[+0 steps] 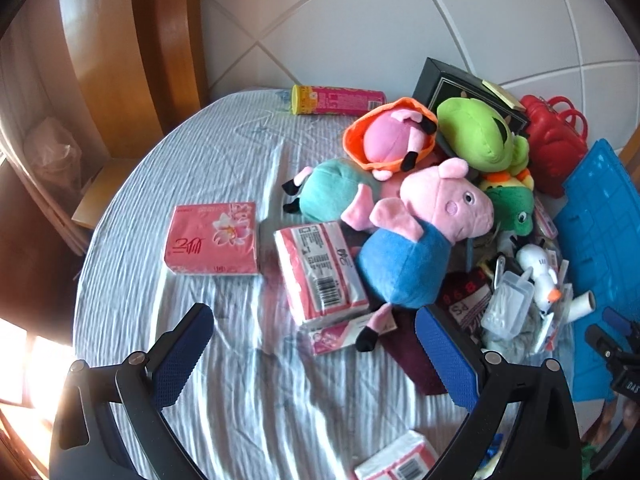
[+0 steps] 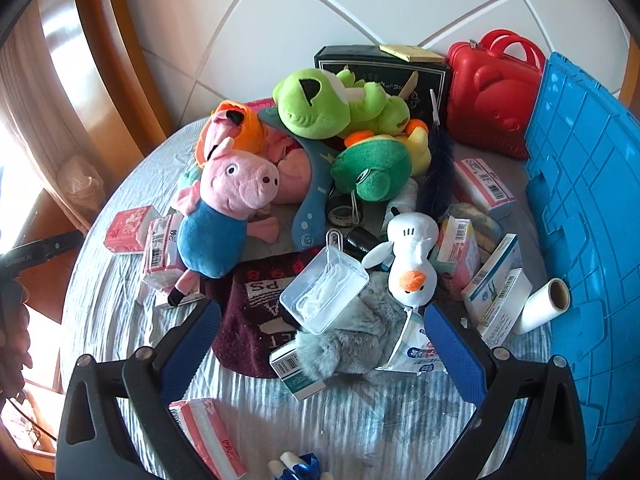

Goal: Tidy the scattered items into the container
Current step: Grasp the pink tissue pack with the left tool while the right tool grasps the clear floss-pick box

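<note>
A heap of toys and packs lies on a round table with a pale striped cloth (image 1: pixel 224 160). A pink pig plush in a blue top (image 1: pixel 420 232) leans on a tissue pack (image 1: pixel 320 272); a second pink tissue pack (image 1: pixel 212 238) lies apart at the left. My left gripper (image 1: pixel 316 344) hovers open just short of the pig's foot, nothing between its fingers. In the right wrist view the pig plush (image 2: pixel 224 208), a white duck plush (image 2: pixel 412 264), a clear plastic box (image 2: pixel 324 292) and a grey furry item (image 2: pixel 352 344) lie ahead. My right gripper (image 2: pixel 320 344) is open over the grey fur. The blue crate (image 2: pixel 588 208) stands at the right.
Green plush toys (image 2: pixel 320 104), a black box (image 2: pixel 380 64) and a red toy case (image 2: pixel 488 92) sit at the back by the white tiled wall. A pink and yellow tube (image 1: pixel 336 100) lies far back. Small cartons (image 2: pixel 496 280) and a paper roll (image 2: pixel 544 304) crowd the crate's side. A wooden door frame stands left.
</note>
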### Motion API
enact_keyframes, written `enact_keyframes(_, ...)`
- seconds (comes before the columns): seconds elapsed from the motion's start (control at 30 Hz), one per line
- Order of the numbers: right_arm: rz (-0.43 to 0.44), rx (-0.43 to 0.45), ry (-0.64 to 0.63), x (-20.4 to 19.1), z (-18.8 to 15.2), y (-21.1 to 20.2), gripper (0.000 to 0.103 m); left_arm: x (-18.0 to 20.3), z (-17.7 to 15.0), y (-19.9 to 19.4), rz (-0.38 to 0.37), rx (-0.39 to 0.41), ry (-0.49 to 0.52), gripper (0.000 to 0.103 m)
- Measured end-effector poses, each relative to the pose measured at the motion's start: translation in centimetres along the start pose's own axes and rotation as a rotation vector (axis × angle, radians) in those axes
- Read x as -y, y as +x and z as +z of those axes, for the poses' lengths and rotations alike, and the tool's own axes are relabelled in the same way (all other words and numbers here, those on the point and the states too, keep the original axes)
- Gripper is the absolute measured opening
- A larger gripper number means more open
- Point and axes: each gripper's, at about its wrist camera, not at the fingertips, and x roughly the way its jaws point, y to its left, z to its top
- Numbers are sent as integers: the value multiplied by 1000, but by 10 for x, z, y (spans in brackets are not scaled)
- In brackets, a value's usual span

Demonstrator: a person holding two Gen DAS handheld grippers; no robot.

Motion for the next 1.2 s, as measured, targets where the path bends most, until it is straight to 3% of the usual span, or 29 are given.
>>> enact_keyframes(0.37, -129, -146, 6, -22, 0, 97, 103, -15, 6, 106, 39, -107, -42, 102)
enact_keyframes(0.5, -157, -167, 14, -23, 0, 113, 103, -2, 17, 135, 11, -129, -35, 102)
enact_keyframes(0.7, -192, -194, 15, -22, 0, 130, 103, 12, 17, 171, 65, -193, -14, 103)
enact_keyframes(0.87, -186, -203, 45, -15, -2, 136, 103, 15, 15, 184, 67, -199, -22, 103)
enact_keyframes(1.0, -177, -199, 58, -12, -1, 139, 103, 17, 14, 178, 65, -181, 3, 84)
enact_keyframes(1.2, -182, -207, 11, -23, 0, 149, 103, 7, 10, 164, 69, -168, -7, 81)
